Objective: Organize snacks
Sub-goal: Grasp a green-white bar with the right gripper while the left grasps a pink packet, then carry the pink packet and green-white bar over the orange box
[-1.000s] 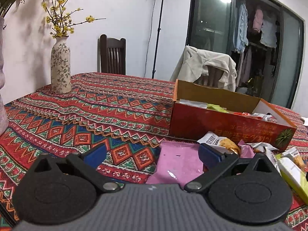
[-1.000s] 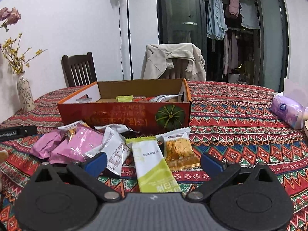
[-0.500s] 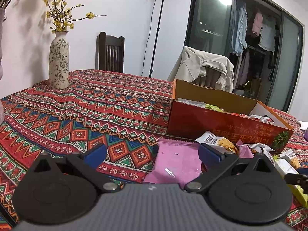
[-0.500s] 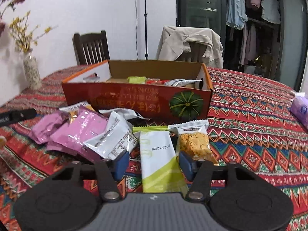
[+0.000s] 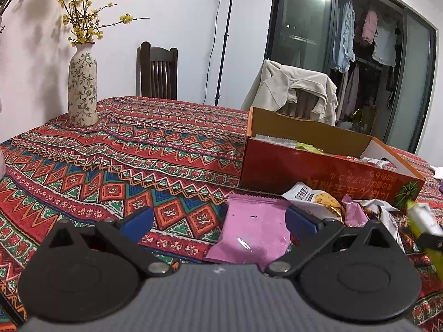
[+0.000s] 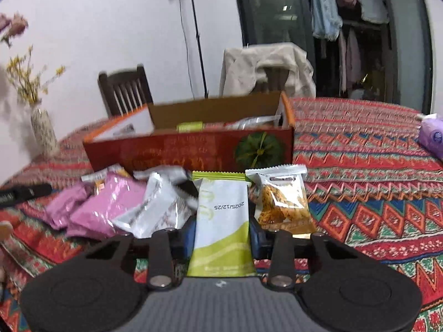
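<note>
While the right gripper [image 6: 223, 233] closes, its jaws sit on either side of the green-and-white packet [image 6: 223, 221] at lower centre of the right wrist view; the blue pads look pressed against the packet's edges. Judged step: pick-up of one snack from the loose pile in front of the red carton [image 6: 193, 153]. Next move likely calls for a firm pinch, a lift clear of the neighbouring crisp packet [image 6: 279, 202] and silver packet [image 6: 157, 207], then a carry over the carton's near wall.

Left gripper [image 5: 218, 220]: jaws wide apart, nothing held; pink packet [image 5: 254, 229] lies on the tablecloth [image 5: 110, 166] between them, beside the right-hand pad.

Right view alone shows the grip and a purple pack [image 6: 432, 138] at right edge. Left view alone shows the vase [image 5: 82, 85] sharply, upper left, and the carton's side wall.
</note>
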{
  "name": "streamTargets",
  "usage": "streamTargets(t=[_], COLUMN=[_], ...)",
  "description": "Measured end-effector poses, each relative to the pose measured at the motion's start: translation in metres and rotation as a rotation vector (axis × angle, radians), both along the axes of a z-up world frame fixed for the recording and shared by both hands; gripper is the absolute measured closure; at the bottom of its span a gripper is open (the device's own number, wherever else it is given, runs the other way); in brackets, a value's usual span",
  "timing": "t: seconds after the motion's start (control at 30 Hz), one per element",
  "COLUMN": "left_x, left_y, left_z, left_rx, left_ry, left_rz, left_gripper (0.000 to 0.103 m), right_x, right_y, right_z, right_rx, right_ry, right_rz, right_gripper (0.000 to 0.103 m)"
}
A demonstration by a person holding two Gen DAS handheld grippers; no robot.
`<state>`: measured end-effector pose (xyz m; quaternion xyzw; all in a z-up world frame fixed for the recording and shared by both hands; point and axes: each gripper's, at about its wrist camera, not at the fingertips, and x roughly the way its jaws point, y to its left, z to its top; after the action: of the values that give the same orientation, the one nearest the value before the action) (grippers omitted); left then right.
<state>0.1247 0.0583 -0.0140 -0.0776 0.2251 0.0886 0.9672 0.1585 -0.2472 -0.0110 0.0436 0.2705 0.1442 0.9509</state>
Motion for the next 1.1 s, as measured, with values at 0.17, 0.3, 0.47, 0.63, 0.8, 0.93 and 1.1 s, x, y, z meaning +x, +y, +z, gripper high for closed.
streamTargets(t=[0.17, 0.3, 0.47, 0.63, 0.8, 0.93, 1.1], left_x=[0.009, 0.02, 0.04, 0.05, 0.045, 0.04, 0.026], left_y=[-0.008, -0.014, -0.022, -0.022, -0.024, -0.023, -0.013], left_z=[0.001, 0.004, -0.006, -0.017, -0.015, -0.011, 0.0], left_rx=[0.054, 0.055, 0.077, 0.063, 0.08, 0.059, 0.035], left_ry=[0.068, 0.11, 0.192, 0.257, 0.231, 0.201, 0.13], left_rz=[-0.006, -0.057, -0.057, -0.072, -0.07, -0.071, -0.013], left_gripper=[0.0, 0.0, 0.0, 0.003, 0.037, 0.041, 0.041], right_x=[-0.003, -0.004, -0.008, -0.01, -0.011, -0.012, -0.01], right_y=[0.0, -0.001, 0.0, 0.002, 0.003, 0.005, 0.006], right_z=[0.002, 0.003, 0.004, 0.006, 0.006, 0.006, 0.006], right_rx=[0.004, 0.008, 0.0, -0.008, -0.018, -0.026, -0.029], right_ry=[-0.019, -0.029, -0.048, -0.063, -0.064, -0.07, -0.059], right_rz=[-0.005, -0.008, -0.014, -0.008, 0.002, 0.006, 0.019], right_gripper=[0.066, 0.066, 0.066, 0.066, 0.066, 0.066, 0.066])
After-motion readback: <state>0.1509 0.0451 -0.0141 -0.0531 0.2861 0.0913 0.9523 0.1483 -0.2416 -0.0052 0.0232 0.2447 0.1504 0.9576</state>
